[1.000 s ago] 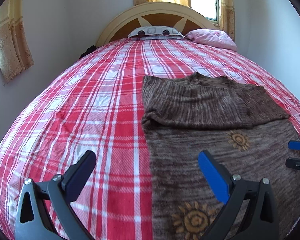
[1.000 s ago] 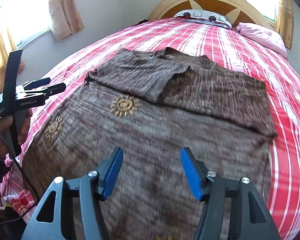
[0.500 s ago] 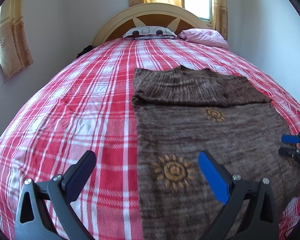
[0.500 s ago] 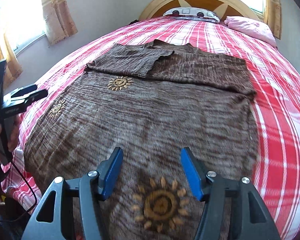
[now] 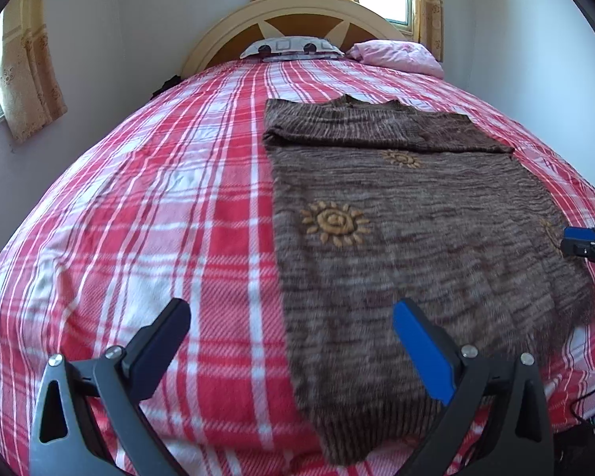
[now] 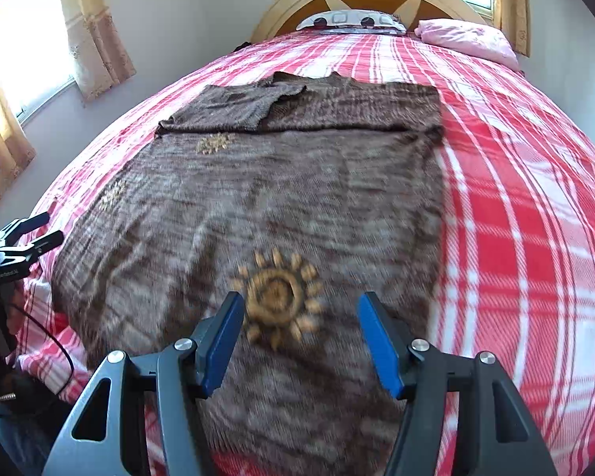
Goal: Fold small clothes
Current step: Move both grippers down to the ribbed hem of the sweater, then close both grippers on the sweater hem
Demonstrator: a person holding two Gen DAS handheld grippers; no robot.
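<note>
A brown knitted sweater (image 5: pixel 408 238) with tan sun motifs lies flat on the red plaid bed, its sleeves folded across the chest at the far end; it also shows in the right wrist view (image 6: pixel 281 198). My left gripper (image 5: pixel 293 337) is open and empty, low over the sweater's near left hem corner. My right gripper (image 6: pixel 299 333) is open and empty, just above the hem near a sun motif (image 6: pixel 277 293). The right gripper also appears at the right edge of the left wrist view (image 5: pixel 587 242), and the left gripper at the left edge of the right wrist view (image 6: pixel 31 234).
The red and white plaid bedspread (image 5: pixel 158 206) covers the whole bed. A patterned pillow (image 5: pixel 289 45) and a pink pillow (image 5: pixel 396 53) lie by the wooden headboard (image 5: pixel 297 12). Curtained windows are on the left wall and behind the headboard. A black cable (image 6: pixel 63 361) hangs at the bed's near left edge.
Both grippers have drawn back toward the foot of the bed, from above the sweater's middle to its hem. The sweater has not moved. Both grippers stay open.
</note>
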